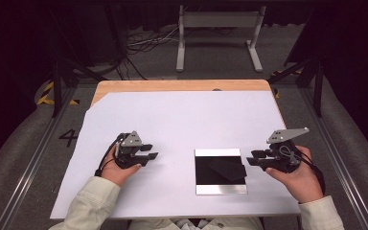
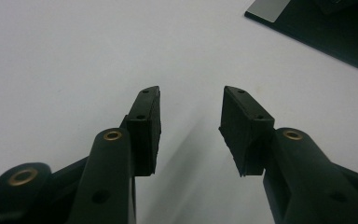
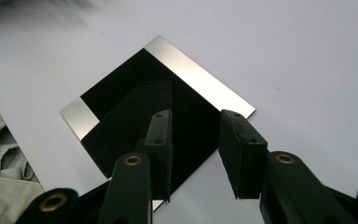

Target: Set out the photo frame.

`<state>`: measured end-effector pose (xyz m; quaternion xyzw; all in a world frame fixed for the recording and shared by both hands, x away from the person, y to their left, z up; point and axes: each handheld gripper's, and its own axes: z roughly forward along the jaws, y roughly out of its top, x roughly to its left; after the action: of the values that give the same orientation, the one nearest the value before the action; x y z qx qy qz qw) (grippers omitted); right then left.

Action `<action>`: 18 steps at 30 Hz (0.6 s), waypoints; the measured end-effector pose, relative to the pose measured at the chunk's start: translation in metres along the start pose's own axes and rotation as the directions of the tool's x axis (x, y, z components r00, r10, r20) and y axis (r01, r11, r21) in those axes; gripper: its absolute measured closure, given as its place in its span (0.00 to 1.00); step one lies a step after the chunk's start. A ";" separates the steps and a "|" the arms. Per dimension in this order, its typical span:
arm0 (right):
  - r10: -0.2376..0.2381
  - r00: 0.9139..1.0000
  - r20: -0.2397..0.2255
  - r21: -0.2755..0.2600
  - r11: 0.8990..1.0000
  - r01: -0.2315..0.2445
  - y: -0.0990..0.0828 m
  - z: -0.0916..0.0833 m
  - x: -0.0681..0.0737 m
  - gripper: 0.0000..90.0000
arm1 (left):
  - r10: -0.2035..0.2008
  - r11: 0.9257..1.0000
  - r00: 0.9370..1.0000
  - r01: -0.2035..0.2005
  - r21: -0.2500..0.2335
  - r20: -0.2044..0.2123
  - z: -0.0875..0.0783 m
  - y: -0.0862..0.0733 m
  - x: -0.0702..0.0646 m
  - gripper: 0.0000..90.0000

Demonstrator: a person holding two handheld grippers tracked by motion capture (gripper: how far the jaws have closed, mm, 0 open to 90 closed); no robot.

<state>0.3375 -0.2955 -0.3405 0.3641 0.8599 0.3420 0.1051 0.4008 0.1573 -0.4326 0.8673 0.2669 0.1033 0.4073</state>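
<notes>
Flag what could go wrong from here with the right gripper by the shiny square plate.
The right gripper is open over the plate's near edge; a flat plate on the white sheet gives little to pinch, so it may slip. Its mirror-like face could scratch. The left gripper sits apart, open, bracing nothing.

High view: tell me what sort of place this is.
Probably a lab or studio set up for recording hand-held gripper work. A white sheet covers a wooden table hemmed by black curtains, loose cables trail on the grey carpet behind it, and floor rails flank it.
</notes>
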 end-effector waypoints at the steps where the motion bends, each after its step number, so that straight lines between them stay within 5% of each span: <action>1: 0.001 1.000 -0.012 0.010 1.000 -0.001 0.002 0.002 -0.001 0.72 | 0.000 1.000 1.000 0.000 0.000 0.000 0.000 0.000 0.000 0.65; 12: 0.039 0.998 -0.053 0.072 0.997 -0.035 0.014 0.015 -0.010 0.65 | -0.001 1.000 1.000 0.001 0.004 0.001 0.001 0.000 -0.001 0.65; 18: 0.103 0.991 -0.085 0.123 0.988 -0.092 0.018 0.022 -0.014 0.64 | 0.001 1.000 1.000 -0.001 0.006 0.002 0.001 0.000 -0.001 0.65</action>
<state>0.3672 -0.2848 -0.3457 0.3954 0.8638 0.3110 0.0269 0.4003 0.1563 -0.4332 0.8687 0.2665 0.1020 0.4049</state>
